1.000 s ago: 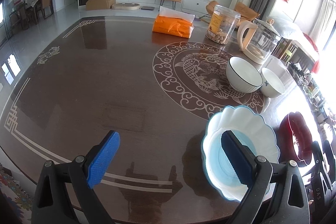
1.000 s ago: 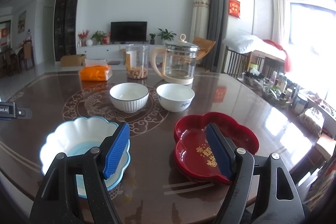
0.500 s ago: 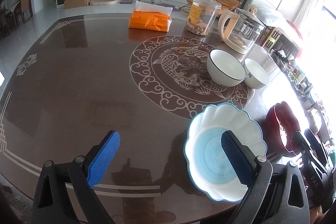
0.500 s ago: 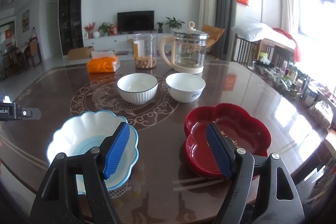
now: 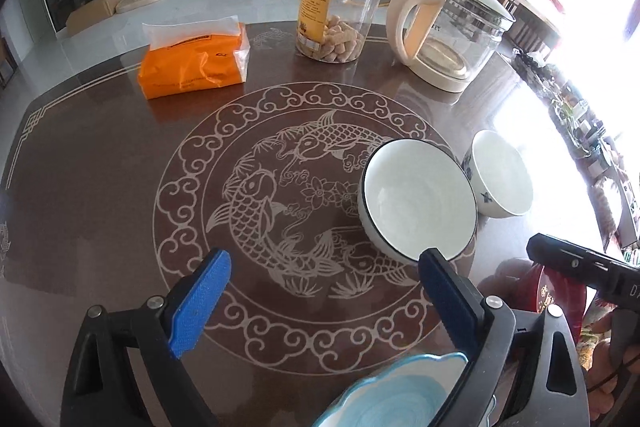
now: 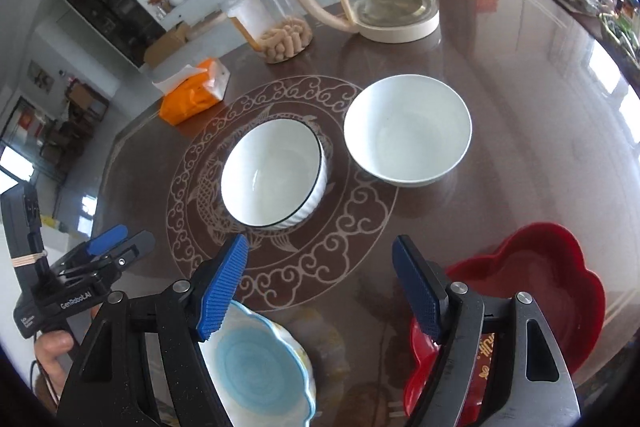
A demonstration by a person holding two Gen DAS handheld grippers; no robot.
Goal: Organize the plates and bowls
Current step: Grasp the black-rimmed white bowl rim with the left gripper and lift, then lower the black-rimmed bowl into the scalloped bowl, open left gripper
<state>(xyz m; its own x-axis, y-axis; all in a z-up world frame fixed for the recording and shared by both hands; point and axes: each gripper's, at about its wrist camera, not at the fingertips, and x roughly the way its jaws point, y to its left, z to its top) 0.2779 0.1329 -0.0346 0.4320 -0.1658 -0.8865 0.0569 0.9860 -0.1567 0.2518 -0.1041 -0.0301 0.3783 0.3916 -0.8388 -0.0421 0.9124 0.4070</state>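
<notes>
A white bowl with a dark rim point(image 5: 418, 197) point(image 6: 274, 173) stands on the table's fish pattern. A plain white bowl point(image 5: 502, 179) point(image 6: 408, 131) stands to its right. A scalloped blue and white plate point(image 5: 400, 395) point(image 6: 260, 367) lies at the near edge. A red flower-shaped plate point(image 6: 536, 295) point(image 5: 560, 301) lies at the near right. My left gripper point(image 5: 324, 301) is open and empty above the table, short of the dark-rimmed bowl; it also shows in the right wrist view point(image 6: 116, 241). My right gripper point(image 6: 320, 289) is open and empty, above the gap between the two plates.
At the back of the dark round table point(image 5: 100, 187) stand an orange tissue pack point(image 5: 192, 61), a clear jar of snacks point(image 5: 340, 11) and a glass kettle with a cream handle point(image 5: 452, 31). The table edge curves close on the right.
Both grippers have risen, moved forward over the table and tilted down. The plates have slid to the bottom of both views and the two bowls now lie just ahead. Both stay open.
</notes>
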